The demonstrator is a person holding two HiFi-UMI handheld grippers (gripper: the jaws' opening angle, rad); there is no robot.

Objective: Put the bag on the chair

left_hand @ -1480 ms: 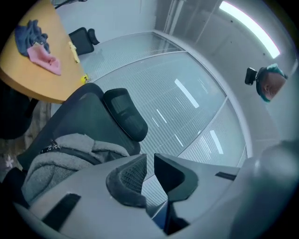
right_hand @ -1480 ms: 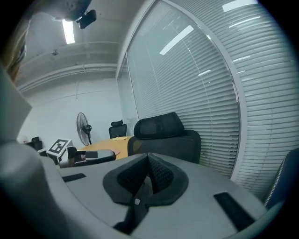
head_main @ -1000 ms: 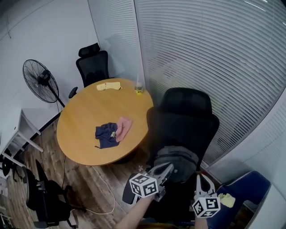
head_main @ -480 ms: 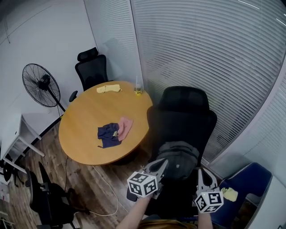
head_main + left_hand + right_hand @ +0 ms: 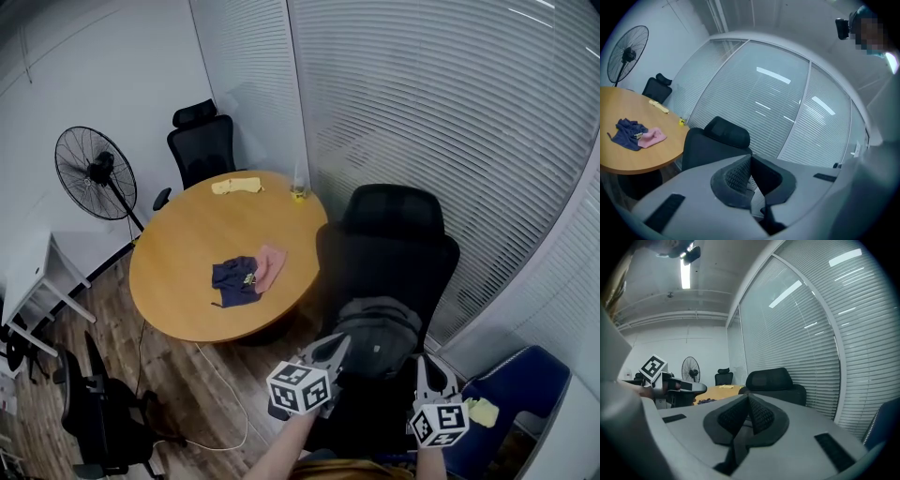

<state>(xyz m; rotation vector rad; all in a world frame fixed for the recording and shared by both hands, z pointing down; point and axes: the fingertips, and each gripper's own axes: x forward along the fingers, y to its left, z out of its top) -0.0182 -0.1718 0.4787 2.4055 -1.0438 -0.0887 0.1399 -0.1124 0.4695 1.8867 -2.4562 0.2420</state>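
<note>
The left claw [image 5: 339, 343] and right claw [image 5: 419, 364], both closed and empty, hover just before a grey fabric backpack [image 5: 377, 328] sitting on a black office chair [image 5: 389, 248].

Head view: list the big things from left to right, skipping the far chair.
fan -> table -> black chair -> blue chair

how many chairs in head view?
4: far chair behind the table, near chair holding the bag, dark chair lower left, blue chair lower right. Others may be out of frame.
</note>
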